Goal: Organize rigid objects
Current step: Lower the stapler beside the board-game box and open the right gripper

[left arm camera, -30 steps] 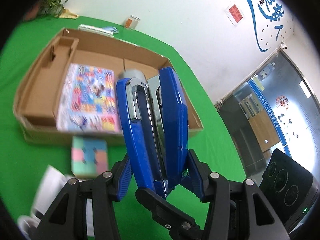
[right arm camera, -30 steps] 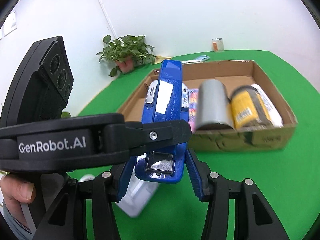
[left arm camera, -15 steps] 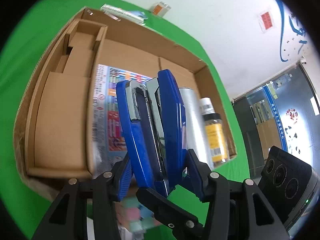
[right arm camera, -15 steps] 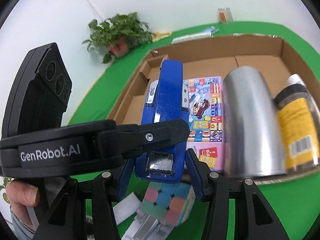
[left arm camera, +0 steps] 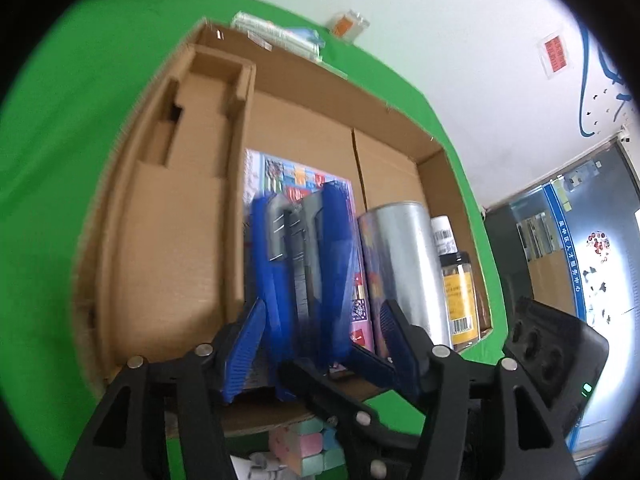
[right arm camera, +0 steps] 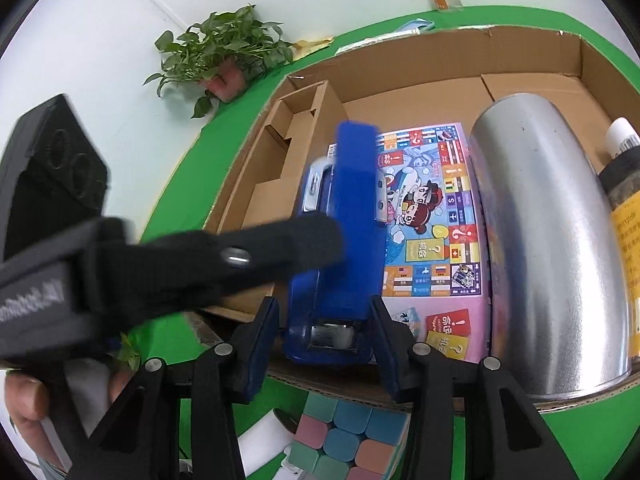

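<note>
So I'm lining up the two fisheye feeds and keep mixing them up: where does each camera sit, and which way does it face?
Left wrist: sits on the left gripper, looking down along its fingers into the cardboard box; the jaws are opening around the blue stapler, and the other gripper shows at lower right.
Right wrist: sits on the right gripper, facing the box from its front edge; the jaws are closing around the stapler, and a hand shows at lower left.
Shared: stapler, box, board game, silver can, pastel cube.

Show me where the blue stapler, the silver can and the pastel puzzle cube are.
blue stapler [right arm camera: 352, 216]: right wrist view, on its top arm.
silver can [right arm camera: 548, 240]: right wrist view, on its curved side.
pastel puzzle cube [right arm camera: 344, 440]: right wrist view, on its top face.
</note>
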Motion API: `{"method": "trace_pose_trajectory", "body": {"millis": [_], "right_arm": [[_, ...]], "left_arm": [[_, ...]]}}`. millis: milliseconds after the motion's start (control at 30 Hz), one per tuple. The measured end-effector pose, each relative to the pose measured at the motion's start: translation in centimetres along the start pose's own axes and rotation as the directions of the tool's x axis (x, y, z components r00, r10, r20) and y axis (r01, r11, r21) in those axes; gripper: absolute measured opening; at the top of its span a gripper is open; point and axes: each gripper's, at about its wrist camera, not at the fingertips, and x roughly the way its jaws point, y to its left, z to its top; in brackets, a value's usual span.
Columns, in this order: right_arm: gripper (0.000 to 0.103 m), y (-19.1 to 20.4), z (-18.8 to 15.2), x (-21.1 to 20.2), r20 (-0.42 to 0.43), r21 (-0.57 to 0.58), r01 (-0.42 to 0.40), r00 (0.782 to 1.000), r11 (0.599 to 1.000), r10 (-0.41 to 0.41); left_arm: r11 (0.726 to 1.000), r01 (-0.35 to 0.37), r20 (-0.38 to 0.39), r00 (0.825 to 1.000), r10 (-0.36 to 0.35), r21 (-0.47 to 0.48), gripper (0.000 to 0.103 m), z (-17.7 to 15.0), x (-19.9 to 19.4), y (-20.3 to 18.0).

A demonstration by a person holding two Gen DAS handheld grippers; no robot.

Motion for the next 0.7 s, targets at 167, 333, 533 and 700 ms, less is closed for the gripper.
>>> {"method": "trace_pose_trajectory", "body": {"millis": [167, 333, 533, 700], "right_arm": [[0.045, -0.3, 0.0, -0.6, 0.017, -0.023, 0.004, 1.0, 1.0, -0.003], [0.029, 0.7, 0.1, 0.5, 0.014, -0.101, 0.014, 1.0, 0.995, -0.013], [0.029, 0.9, -0.2, 0.4, 0.02, -0.129, 0.014, 1.0, 0.992, -0.012], [0.078, 1.2, -0.8, -2.4, 0.099, -0.17, 0.034, 0.995, 0.985, -0.017]], "left_arm": [[1.0, -0.015, 0.095, 0.995, 0.016, -0.007, 0.059, -0.5, -3.2, 0.7], [0.999, -0.045, 0.159, 0.986, 0.043, 0.005, 0.059, -2.8, -5.4, 1.0], [0.997, -0.075, 0.222, 0.972, 0.07, 0.013, 0.059, -5.0, -7.5, 1.0], [0.984, -0.168, 0.341, 0.93, 0.138, 0.058, 0.059, -7.2, -9.6, -0.2]]}}
